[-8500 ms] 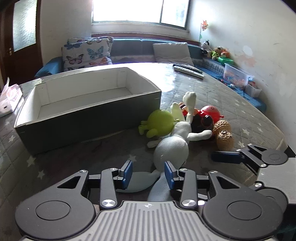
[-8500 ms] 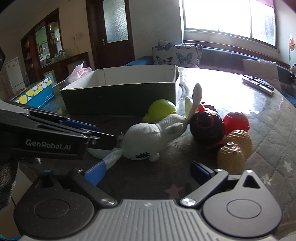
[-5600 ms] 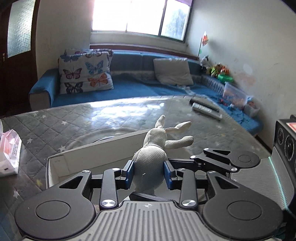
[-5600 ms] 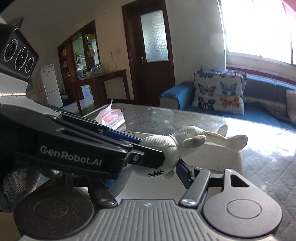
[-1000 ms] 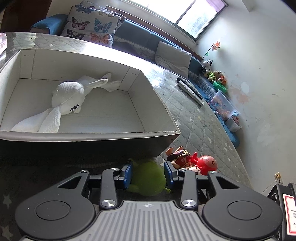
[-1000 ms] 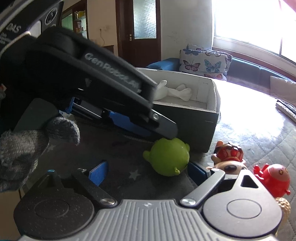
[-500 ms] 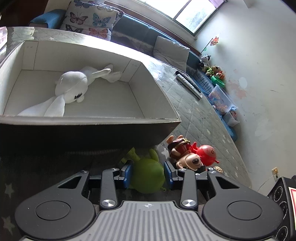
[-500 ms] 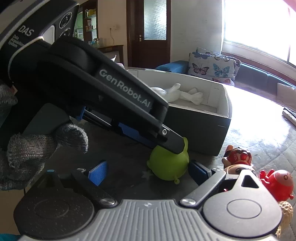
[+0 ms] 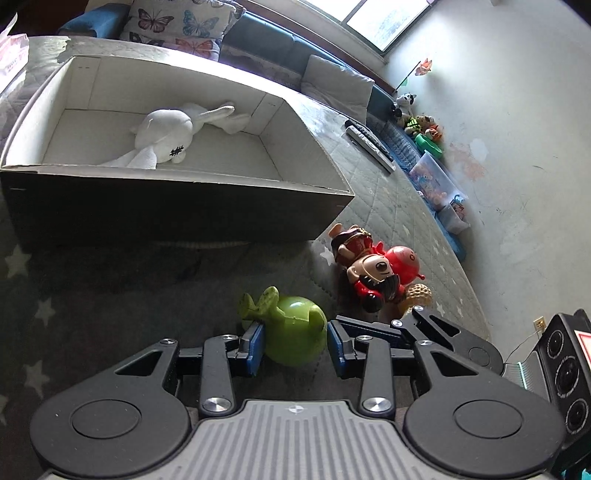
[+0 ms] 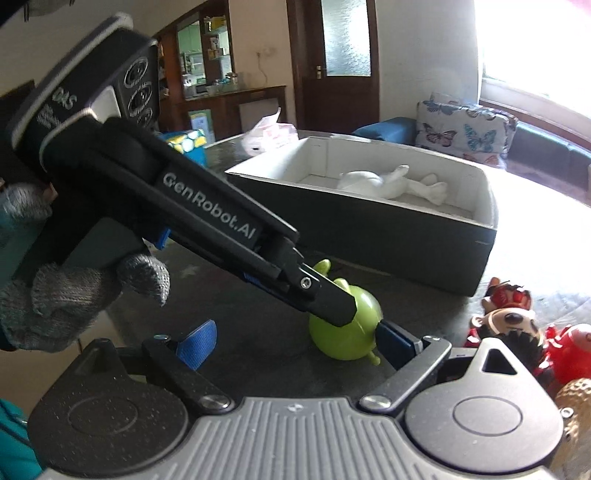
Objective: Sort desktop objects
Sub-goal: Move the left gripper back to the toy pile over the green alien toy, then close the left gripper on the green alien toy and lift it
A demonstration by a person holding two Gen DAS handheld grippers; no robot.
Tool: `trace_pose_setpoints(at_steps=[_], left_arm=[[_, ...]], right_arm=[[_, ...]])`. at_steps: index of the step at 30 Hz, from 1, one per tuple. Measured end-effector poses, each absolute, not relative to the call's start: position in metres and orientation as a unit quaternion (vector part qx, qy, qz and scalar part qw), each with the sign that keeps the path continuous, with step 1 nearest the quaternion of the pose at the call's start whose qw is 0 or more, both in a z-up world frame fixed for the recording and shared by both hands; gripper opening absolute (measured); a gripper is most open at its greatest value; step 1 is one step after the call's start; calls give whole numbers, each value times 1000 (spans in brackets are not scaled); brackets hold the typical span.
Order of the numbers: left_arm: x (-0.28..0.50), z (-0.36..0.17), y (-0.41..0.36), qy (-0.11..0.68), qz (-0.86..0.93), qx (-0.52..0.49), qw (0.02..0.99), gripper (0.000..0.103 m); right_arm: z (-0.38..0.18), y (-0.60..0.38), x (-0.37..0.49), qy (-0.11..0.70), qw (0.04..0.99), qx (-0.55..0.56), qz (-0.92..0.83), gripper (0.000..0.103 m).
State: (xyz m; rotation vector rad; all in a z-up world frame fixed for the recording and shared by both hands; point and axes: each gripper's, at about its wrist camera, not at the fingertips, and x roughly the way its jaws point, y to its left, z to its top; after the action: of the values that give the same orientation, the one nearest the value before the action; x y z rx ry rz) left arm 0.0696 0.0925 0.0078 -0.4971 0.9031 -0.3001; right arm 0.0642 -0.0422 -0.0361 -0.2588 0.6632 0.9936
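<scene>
My left gripper [image 9: 295, 345] is shut on a round green toy [image 9: 293, 334] and holds it just above the table, in front of the box; the toy also shows in the right wrist view [image 10: 347, 328]. A white plush rabbit [image 9: 166, 134] lies inside the white-lined cardboard box [image 9: 184, 206]. My right gripper [image 10: 295, 339] is open and empty, close beside the green toy. A brown and red figure [image 9: 365, 266], a red round toy [image 9: 404, 260] and a tan bumpy ball [image 9: 417, 295] lie to the right.
Two remote controls [image 9: 369, 142] lie farther back on the quilted table. A tissue pack [image 10: 269, 134] and a blue box with yellow dots [image 10: 186, 144] stand beyond the box's far end. A sofa with butterfly cushions [image 9: 181, 22] runs behind the table.
My left gripper has lifted the green toy and turned it, so its feet point up and left. The toys to the right look nearer. The right gripper stays open beside it.
</scene>
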Motion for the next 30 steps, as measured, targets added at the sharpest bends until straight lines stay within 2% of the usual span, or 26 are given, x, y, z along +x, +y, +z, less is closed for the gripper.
trace_pose_setpoints(at_steps=[23, 30], left_arm=[[23, 5, 111, 422, -160, -227, 863, 39], [10, 16, 117, 392, -157, -222, 879, 39]], right_arm=[[-37, -42, 62, 315, 821, -123, 461, 94], [-44, -32, 60, 316, 814, -137, 467, 92]])
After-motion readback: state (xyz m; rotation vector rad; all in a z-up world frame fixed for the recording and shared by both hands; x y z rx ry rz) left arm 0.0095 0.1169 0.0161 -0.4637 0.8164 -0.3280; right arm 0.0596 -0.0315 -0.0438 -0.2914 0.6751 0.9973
